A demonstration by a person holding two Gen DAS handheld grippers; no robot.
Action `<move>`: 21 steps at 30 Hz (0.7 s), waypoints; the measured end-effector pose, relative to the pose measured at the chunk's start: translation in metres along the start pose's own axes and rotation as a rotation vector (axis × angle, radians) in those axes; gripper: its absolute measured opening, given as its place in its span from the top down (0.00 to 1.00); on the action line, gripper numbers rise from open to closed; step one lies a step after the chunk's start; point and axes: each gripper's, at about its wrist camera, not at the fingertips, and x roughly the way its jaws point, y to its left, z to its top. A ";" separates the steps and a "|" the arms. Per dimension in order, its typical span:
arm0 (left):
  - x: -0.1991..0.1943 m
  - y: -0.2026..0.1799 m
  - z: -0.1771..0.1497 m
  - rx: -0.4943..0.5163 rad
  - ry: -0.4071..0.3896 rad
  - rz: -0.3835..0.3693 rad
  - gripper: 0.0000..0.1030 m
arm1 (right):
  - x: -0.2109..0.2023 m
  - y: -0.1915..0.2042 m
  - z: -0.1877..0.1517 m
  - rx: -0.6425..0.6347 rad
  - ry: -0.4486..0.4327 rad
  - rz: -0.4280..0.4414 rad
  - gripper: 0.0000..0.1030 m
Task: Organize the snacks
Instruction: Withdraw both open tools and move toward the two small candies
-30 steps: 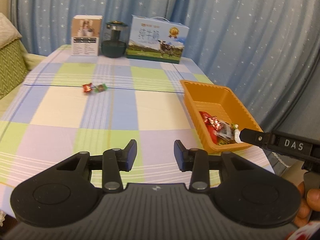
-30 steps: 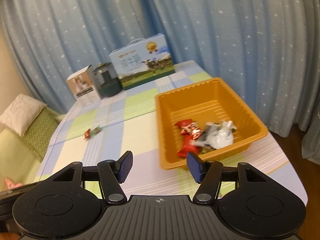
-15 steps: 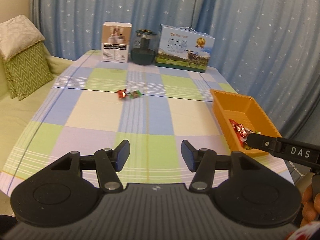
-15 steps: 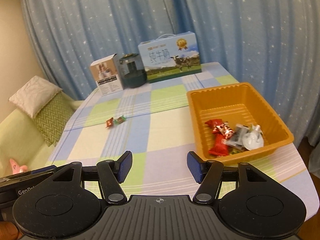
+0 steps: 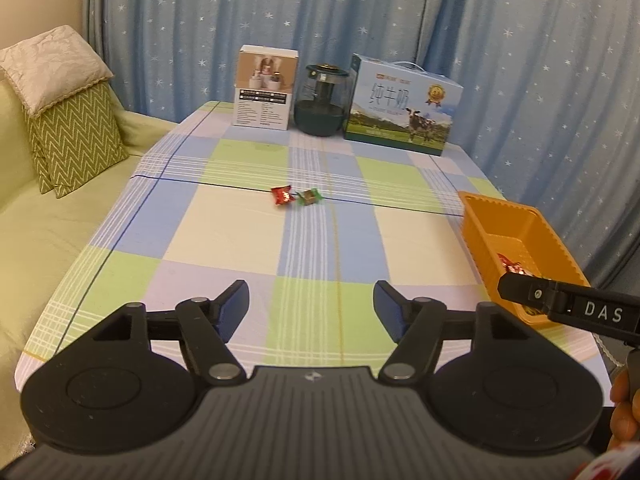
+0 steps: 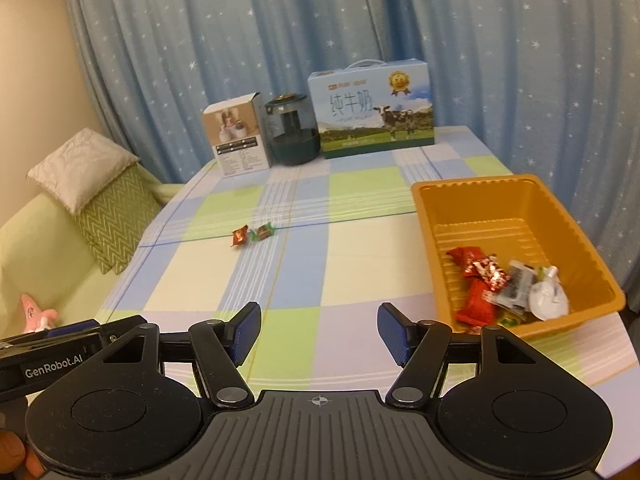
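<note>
Two wrapped candies lie side by side mid-table: a red candy point(image 5: 281, 195) point(image 6: 239, 235) and a green candy point(image 5: 308, 196) point(image 6: 262, 231). At the table's right edge stands an orange tray point(image 5: 476, 220) point(image 6: 430, 216) holding several wrapped snacks point(image 6: 480, 280). My left gripper point(image 5: 311, 308) hangs over the near table edge, its jaws opening with nothing between them. My right gripper point(image 6: 319, 334) is near the tray's front left corner, jaws also opening and empty. Both candies lie well ahead of the two grippers.
Along the table's far edge stand a white carton point(image 5: 265, 87), a dark glass jar point(image 5: 321, 100) and a blue milk box point(image 5: 402, 106). A green sofa with cushions point(image 5: 68, 120) is on the left. Blue starry curtains hang behind.
Both grippers have drawn back and swung left, away from the tray, so more of the table shows. The left jaws have spread noticeably wider; the right jaws slightly.
</note>
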 end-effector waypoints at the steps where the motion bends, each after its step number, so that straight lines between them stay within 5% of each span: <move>1: 0.003 0.003 0.001 0.001 0.001 0.003 0.33 | 0.004 0.002 0.001 -0.006 0.002 0.003 0.37; 21: 0.122 0.055 0.054 0.023 0.012 0.062 0.29 | 0.145 0.021 0.037 -0.047 0.034 0.062 0.37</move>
